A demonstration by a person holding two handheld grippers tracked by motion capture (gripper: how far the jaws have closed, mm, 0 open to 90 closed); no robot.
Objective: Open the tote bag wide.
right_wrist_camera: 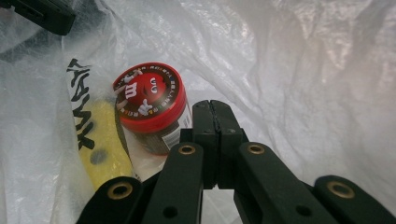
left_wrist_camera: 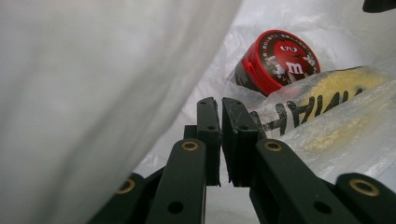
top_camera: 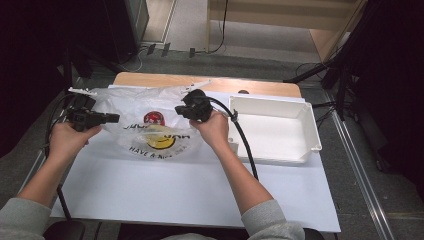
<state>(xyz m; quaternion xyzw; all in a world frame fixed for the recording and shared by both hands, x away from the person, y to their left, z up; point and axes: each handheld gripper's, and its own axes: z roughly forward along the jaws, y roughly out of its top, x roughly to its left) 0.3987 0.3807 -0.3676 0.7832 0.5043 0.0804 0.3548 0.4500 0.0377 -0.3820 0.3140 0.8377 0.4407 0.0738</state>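
A thin white plastic bag (top_camera: 131, 106) printed with a yellow smiley (top_camera: 160, 140) lies on the white table top. Inside it sits a red-lidded M&M's tub (top_camera: 154, 118), lying tilted (left_wrist_camera: 278, 60) beside the yellow print (right_wrist_camera: 102, 140). My left gripper (top_camera: 115, 118) sits at the bag's left edge with its jaws pressed together (left_wrist_camera: 220, 105), bag film draped along its left side. At the bag's upper right edge my right gripper (top_camera: 179, 111) has its jaws closed (right_wrist_camera: 211, 106), with film all around it. Both gripper views look into the bag's mouth at the tub (right_wrist_camera: 152, 100).
A white rectangular tray (top_camera: 270, 102) stands to the right of the bag, by my right hand. The white board (top_camera: 190, 190) covers the wooden table toward me. Cables trail from both grippers. Dark stands and floor surround the table.
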